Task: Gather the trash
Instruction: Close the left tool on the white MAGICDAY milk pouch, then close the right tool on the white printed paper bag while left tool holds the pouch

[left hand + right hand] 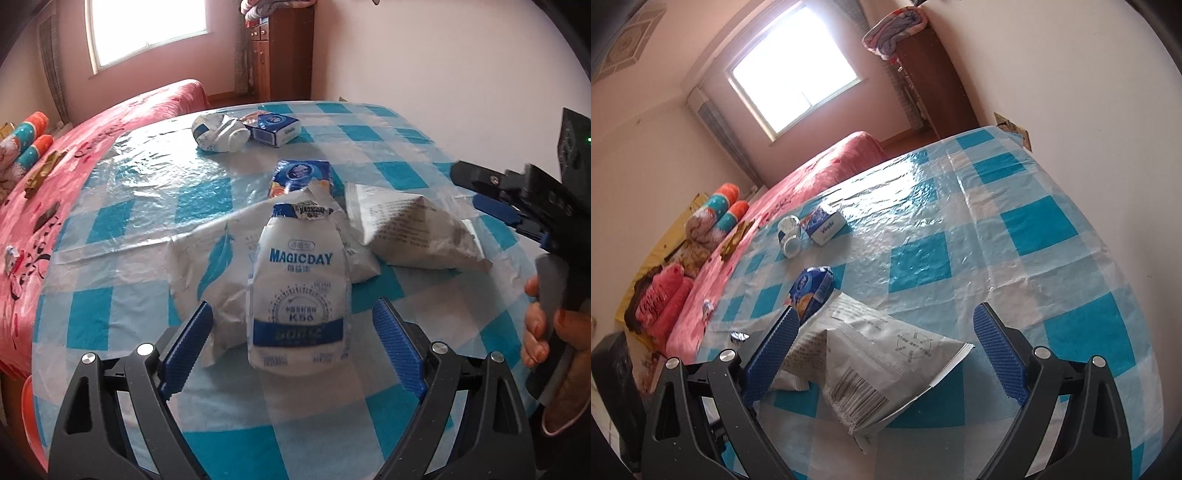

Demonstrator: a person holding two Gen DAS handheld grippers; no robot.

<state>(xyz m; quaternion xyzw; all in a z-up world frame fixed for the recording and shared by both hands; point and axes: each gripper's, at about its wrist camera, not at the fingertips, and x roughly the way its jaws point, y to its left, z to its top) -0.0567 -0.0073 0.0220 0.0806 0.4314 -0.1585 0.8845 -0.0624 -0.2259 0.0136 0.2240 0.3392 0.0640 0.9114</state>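
A: In the left wrist view, why is the left gripper (pixel 291 326) spread so wide?

B: To straddle the pouch (pixel 298 291) between its fingers; nothing is clamped yet. The pouch stands near the table's (pixel 424 122) near edge, leaning on a feather bag (pixel 210 266). A blue pack (pixel 303 176) sits behind it, and a crumpled pouch (pixel 218 132) and a tissue box (pixel 274 126) lie toward the far edge.

A: And the right gripper (pixel 491 201)?

B: It comes in from the right edge, above the grey bag (pixel 413 232).

A: The right wrist view?

B: The right gripper (pixel 886 354) is open too, its fingers flanking the grey bag (pixel 871 365), probably for a grab. That bag lies flat by the near edge, apart from both fingers.
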